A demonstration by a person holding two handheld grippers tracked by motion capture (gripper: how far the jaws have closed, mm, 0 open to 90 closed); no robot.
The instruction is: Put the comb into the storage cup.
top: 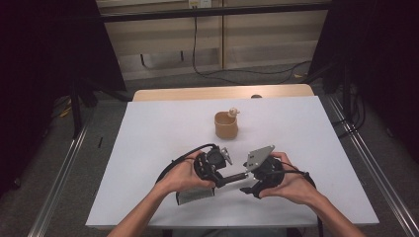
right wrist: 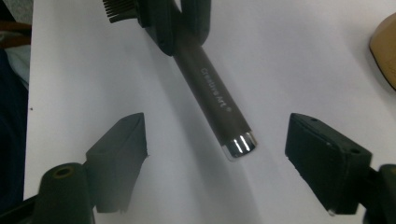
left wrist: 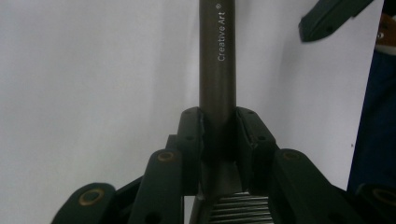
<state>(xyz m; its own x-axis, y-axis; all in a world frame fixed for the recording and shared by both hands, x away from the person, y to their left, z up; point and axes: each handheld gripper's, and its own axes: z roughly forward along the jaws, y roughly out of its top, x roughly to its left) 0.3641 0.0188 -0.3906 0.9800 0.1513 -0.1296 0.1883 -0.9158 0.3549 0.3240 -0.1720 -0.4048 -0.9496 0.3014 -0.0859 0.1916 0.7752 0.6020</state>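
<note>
— So where's the brush?

— Lower middle of the high view. The left gripper is clamped on the brush handle, whose long axis points right toward the right gripper.

— And that one?

— Jaws apart, holding nothing, flanking the handle's metal tip. White table, tan cup beyond.

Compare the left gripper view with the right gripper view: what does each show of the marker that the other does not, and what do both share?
Left gripper view alone: the left gripper shut on the dark marker, pads pressed on both sides of the barrel, seen from behind the grip.

Right gripper view alone: the marker's silver end cap lying between the right gripper pads, which stand apart from it, and the edge of a tan cup.

Both: the "Creative Art" lettering on the barrel and the white table.
</note>
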